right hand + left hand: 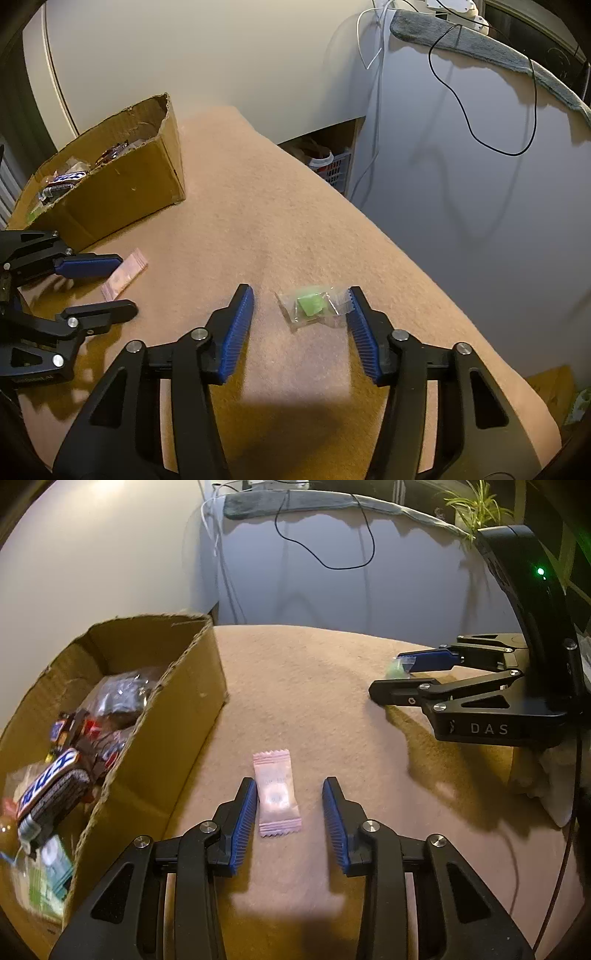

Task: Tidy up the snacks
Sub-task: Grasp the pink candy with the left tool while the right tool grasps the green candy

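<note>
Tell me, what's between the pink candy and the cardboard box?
Just bare tan cloth between the pink candy and the cardboard box, seen in the left wrist view.

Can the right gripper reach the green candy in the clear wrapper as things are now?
Probably yes. The green candy lies flat on the tan cloth between the open fingers of the right gripper, nearer its right finger, whose tip meets the wrapper edge. Nothing covers it.

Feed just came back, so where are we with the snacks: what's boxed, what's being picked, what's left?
Done: the cardboard box already holds several bars and packets. In hand: nothing gripped yet; the left gripper straddles the pink packet and the right gripper straddles the clear packet with a green sweet, pads not yet pressing. Left: close on both, carry them to the box.
</note>
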